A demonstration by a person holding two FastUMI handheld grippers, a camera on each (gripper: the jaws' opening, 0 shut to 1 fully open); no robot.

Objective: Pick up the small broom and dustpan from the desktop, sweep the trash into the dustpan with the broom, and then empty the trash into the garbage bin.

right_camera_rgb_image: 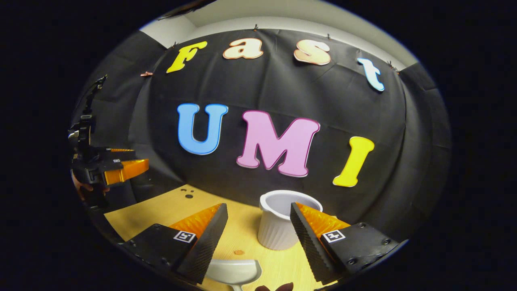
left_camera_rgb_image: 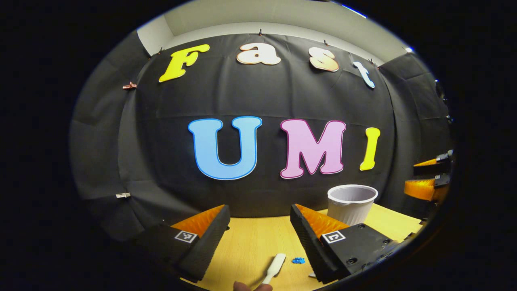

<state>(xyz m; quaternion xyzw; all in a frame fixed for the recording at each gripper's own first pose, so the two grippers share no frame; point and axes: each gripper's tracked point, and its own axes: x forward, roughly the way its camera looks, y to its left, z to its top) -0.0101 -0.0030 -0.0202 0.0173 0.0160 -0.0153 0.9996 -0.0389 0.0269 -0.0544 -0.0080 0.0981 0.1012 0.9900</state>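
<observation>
In the left gripper view, my left gripper (left_camera_rgb_image: 259,208) stands open above the wooden desktop (left_camera_rgb_image: 250,238), with nothing between its fingers. A white broom handle (left_camera_rgb_image: 274,266) lies just below and ahead of it, and a small blue scrap of trash (left_camera_rgb_image: 298,260) lies to the handle's right. The white ribbed garbage bin (left_camera_rgb_image: 351,204) stands at the back right. In the right gripper view, my right gripper (right_camera_rgb_image: 258,206) is open over the white dustpan (right_camera_rgb_image: 234,271), and the bin (right_camera_rgb_image: 278,226) stands just behind its fingers.
The black cloth wall closes the desk's far side. The right gripper (left_camera_rgb_image: 422,176) hangs at the right edge of the left gripper view. The left gripper (right_camera_rgb_image: 133,159) shows far left in the right gripper view, held by a hand. Small dark holes (right_camera_rgb_image: 188,194) mark the desktop.
</observation>
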